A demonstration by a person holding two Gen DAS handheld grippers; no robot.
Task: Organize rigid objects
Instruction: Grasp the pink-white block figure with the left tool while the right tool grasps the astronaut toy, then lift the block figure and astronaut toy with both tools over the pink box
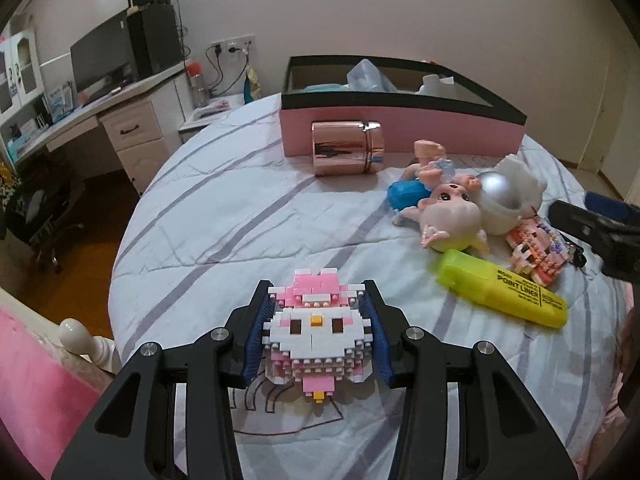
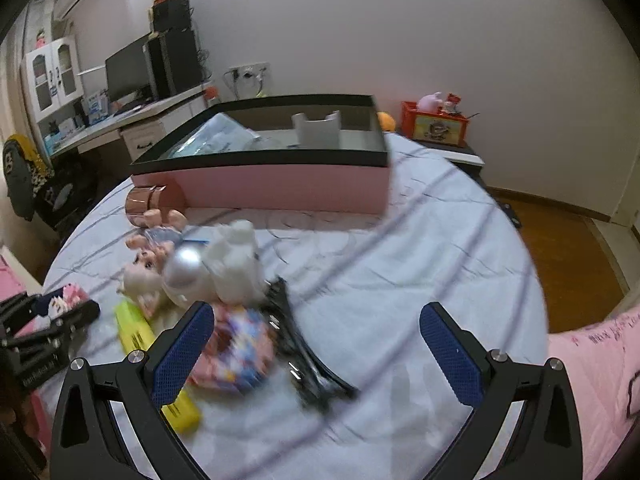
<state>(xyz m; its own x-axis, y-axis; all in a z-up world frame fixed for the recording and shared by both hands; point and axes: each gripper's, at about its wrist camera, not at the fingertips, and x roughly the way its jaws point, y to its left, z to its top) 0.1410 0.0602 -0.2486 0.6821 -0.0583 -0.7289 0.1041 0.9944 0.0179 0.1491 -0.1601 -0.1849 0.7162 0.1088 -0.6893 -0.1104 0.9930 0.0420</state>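
Nearest in the left wrist view, the left gripper (image 1: 316, 332) has its jaws pinching a pink-and-white brick figure (image 1: 316, 326) from both sides, the blue pads against its flanks, just above the striped bedspread (image 1: 224, 224). Only this view shows that grip; in the right wrist view the figure is a small, half-hidden shape at the far left edge.

The right gripper (image 2: 316, 356) has its jaws spread wide with nothing pressed between them. Under and between them, blurred, lie a second brick figure (image 2: 236, 354) by the left pad and a black hair clip (image 2: 308, 364), the latter seen clearly only here.

Further out, a yellow highlighter (image 1: 500, 288) lies beside a cluster: a big-eyed doll (image 1: 452, 216), a silver ball (image 1: 496, 190) in a white holder, and a blue case (image 1: 406, 194). Beyond these, a rose-gold tin (image 1: 348, 148) lies on its side touching the pink box (image 1: 400, 128), whose open top holds some pale items. The right wrist view alone shows a red crate (image 2: 436, 126) behind the bed.
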